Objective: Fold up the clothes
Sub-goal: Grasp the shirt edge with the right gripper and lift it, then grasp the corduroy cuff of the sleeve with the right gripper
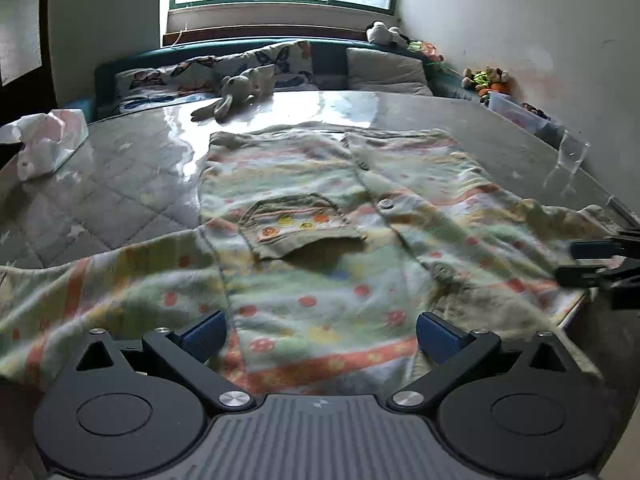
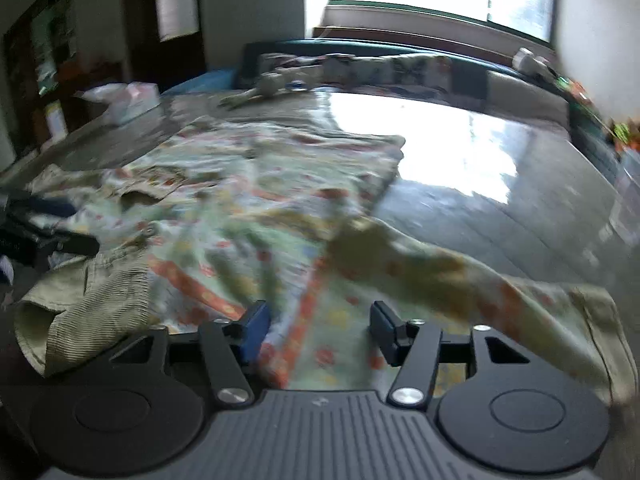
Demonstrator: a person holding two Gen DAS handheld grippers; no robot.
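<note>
A child's jacket with pastel stripes, coloured dots, a chest pocket and buttons lies spread front-up on the bed. Its sleeves stretch out to the left and right. My left gripper is open just above the jacket's near shoulder part, its blue pads wide apart. My right gripper is open over the other side of the jacket, with the right sleeve running off to its right. The right gripper also shows at the right edge of the left wrist view.
The bed has a glossy plastic-covered mattress. A grey stuffed rabbit and pillows lie at the head. A tissue box sits at the left edge. Toys and a clear bin line the right wall.
</note>
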